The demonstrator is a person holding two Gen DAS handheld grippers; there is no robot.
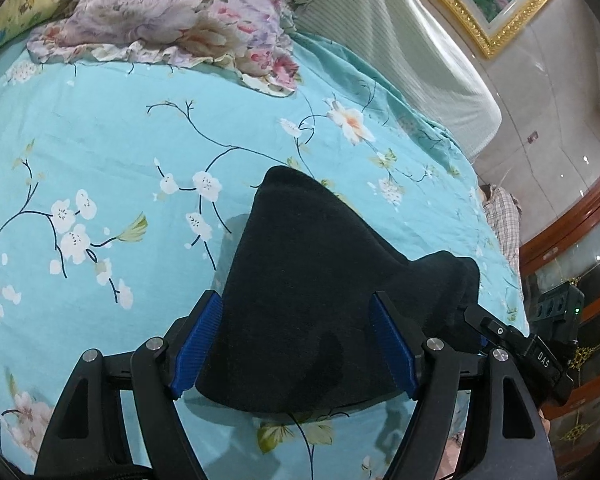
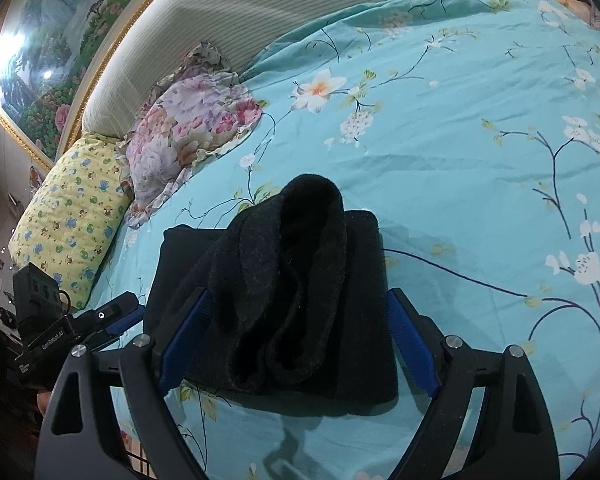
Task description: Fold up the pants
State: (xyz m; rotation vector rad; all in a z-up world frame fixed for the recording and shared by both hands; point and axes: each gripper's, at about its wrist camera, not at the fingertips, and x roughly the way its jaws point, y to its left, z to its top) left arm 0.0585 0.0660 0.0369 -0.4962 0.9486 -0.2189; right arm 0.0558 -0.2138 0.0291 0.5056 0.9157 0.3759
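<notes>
Pants [image 2: 284, 292] lie bunched on the bedsheet [image 2: 460, 168], both claws spread wide around them.

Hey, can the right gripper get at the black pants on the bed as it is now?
Probably yes. The right gripper stands open with the folded black pants lying directly ahead between its blue fingers on the bed sheet; nothing sits in the way.

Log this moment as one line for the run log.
left gripper: open, astride black pants | right gripper: open, astride pants | pants: bunched on floral bedsheet
</notes>
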